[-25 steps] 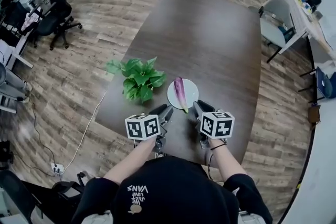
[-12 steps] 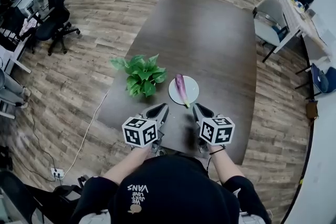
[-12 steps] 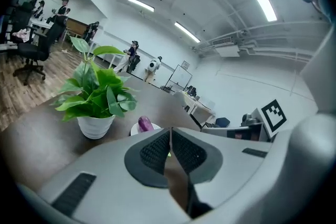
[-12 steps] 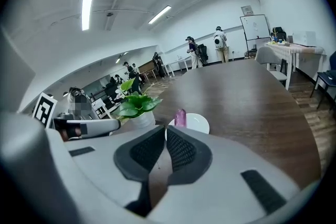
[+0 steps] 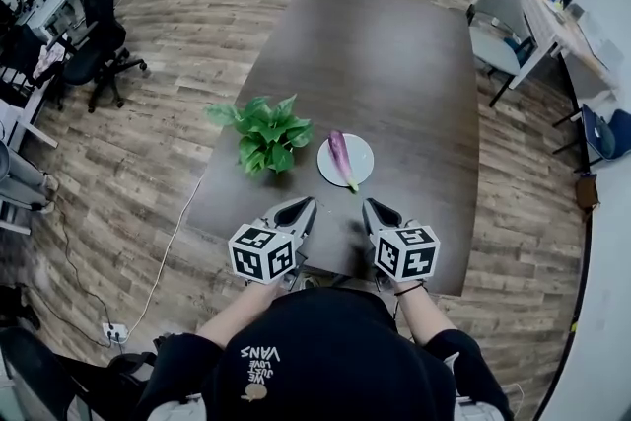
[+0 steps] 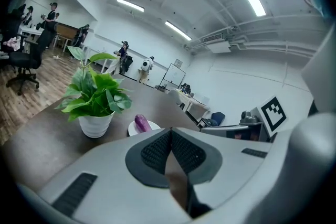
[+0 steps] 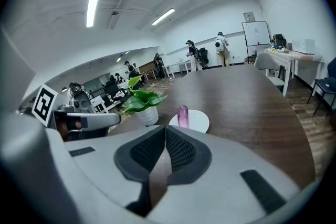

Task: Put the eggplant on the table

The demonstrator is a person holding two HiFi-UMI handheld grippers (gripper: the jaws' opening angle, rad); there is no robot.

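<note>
Open-plan office. A long dark table (image 5: 394,64) stands on a wood floor (image 5: 197,5), with swivel chairs (image 5: 96,42) and cluttered desks (image 5: 557,25) around it. There is a whiteboard (image 7: 253,34), ceiling strip lights (image 7: 93,8), and people (image 7: 223,42) standing at the far end.

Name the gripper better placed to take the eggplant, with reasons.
Right, probably. The right gripper sits nearer the eggplant, which lies straight ahead of its jaws in its own view; the plant crowds the side of the left gripper. Both are shut and empty, the left's jaws having just closed.
</note>
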